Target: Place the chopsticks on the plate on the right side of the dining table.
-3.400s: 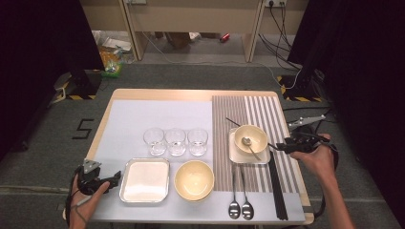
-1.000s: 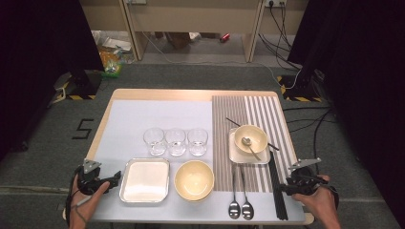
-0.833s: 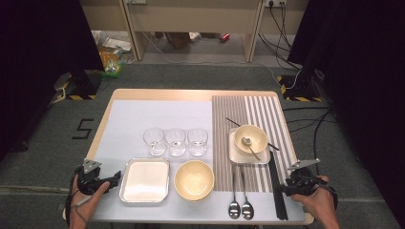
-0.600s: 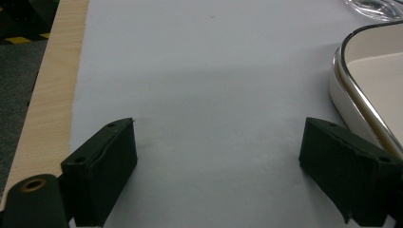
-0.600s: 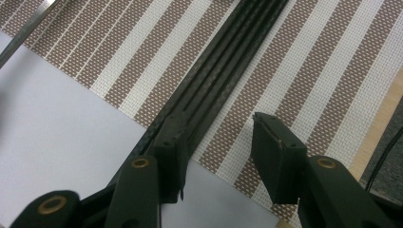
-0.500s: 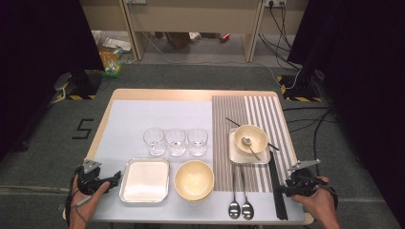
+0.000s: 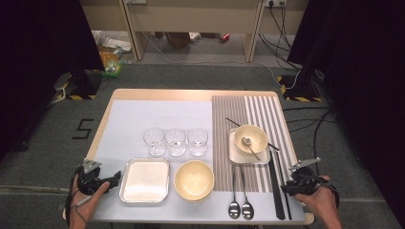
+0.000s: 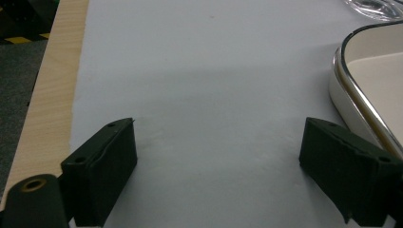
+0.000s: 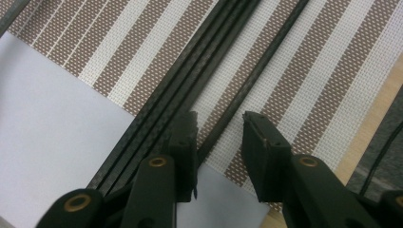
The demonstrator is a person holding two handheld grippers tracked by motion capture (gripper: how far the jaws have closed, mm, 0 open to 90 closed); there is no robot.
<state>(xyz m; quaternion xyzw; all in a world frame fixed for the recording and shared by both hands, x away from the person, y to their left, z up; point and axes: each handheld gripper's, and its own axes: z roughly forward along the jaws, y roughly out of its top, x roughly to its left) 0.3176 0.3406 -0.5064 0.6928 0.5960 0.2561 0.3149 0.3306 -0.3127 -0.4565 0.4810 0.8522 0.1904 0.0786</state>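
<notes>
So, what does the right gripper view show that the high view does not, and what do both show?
The right gripper view alone shows how the right tool stands: its jaws are apart, astride one single black chopstick, beside a bundle of three more chopsticks. The high view alone shows the three glasses, the metal tray, the yellow bowl, the two spoons and the left tool. Both show the striped placemat.

Right gripper (image 9: 218, 142) has one loose chopstick (image 9: 247, 90) between its half-spread jaws, and the bundled chopsticks (image 9: 190, 85) crowd its left jaw. Left gripper (image 8: 216, 175) gets bare mat ahead, tray (image 8: 375, 90) hugging its right.
</notes>
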